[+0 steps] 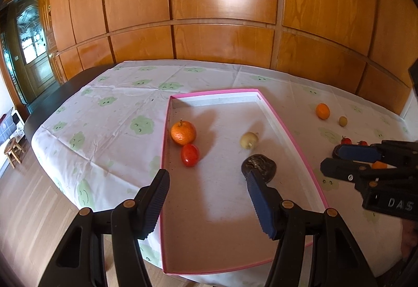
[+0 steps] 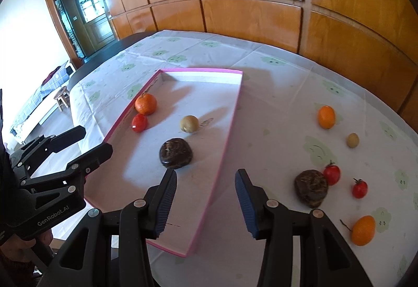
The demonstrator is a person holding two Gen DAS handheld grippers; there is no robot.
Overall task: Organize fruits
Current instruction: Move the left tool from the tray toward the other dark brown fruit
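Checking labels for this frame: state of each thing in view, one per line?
Left claw: open, empty, over the tray.
Right claw: open, empty, over the tray's right edge.
Pink tray: flat on the table, four fruits inside.
Orange: in the tray, touching the tomato.
Dark fruit: in the tray, resting alone.
Six fruits on the cloth: outside the tray, not yet sorted.

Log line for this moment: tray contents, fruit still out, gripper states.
tray: orange, tomato, kiwi, dark fruit | outside: six fruits | left gripper: open, empty | right gripper: open, empty
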